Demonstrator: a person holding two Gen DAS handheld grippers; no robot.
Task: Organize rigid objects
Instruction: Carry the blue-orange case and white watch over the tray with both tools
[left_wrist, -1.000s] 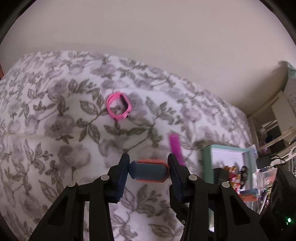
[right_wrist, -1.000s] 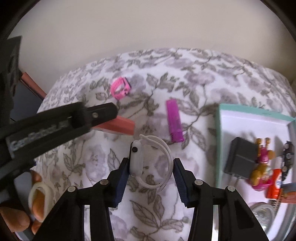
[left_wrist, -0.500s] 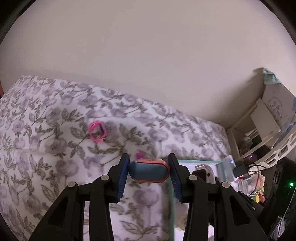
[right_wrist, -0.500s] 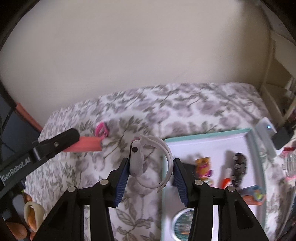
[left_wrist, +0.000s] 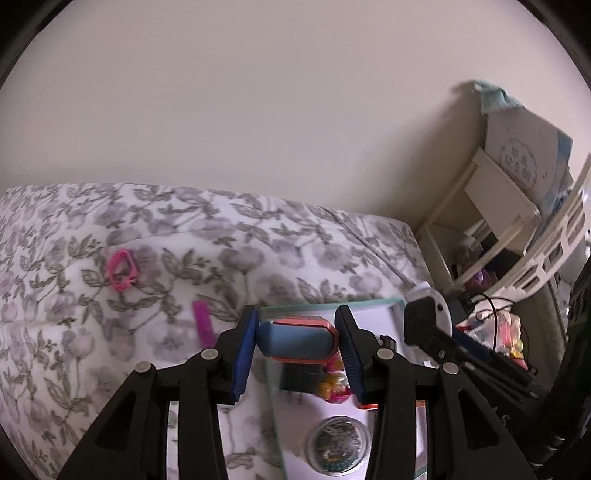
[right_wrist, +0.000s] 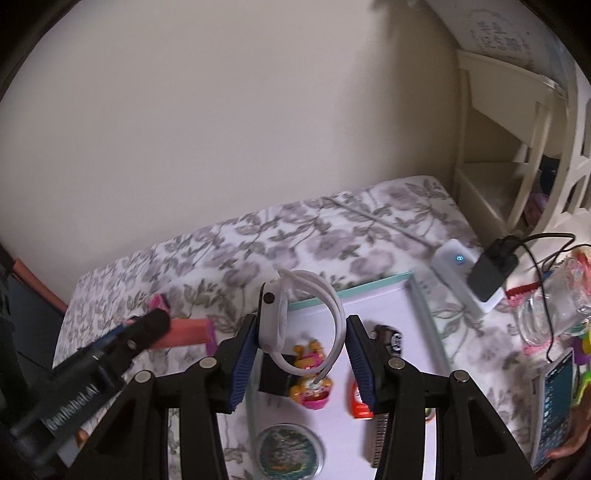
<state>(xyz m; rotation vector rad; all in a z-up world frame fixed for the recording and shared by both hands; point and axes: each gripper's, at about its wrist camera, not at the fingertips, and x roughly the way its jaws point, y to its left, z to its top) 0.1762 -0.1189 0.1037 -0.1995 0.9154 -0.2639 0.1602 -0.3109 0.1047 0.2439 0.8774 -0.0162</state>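
Floral bedspread (left_wrist: 258, 251) — cream wall (left_wrist: 258, 110) behind.

Soft, even, dim indoor light; source unseen. No glare. Faint shadows under items in tray (right_wrist: 424, 306). Strong fisheye bending, black vignette at corners. Slight motion blur across floral bedspread (left_wrist: 110, 350) and shelf (left_wrist: 498, 206). Black claw arms near lens darkest, low detail. Wall (right_wrist: 221, 129) flat, muted beige.

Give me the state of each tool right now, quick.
Left tool: closed on the blue and orange block.
Right tool: closed on the white smartwatch.
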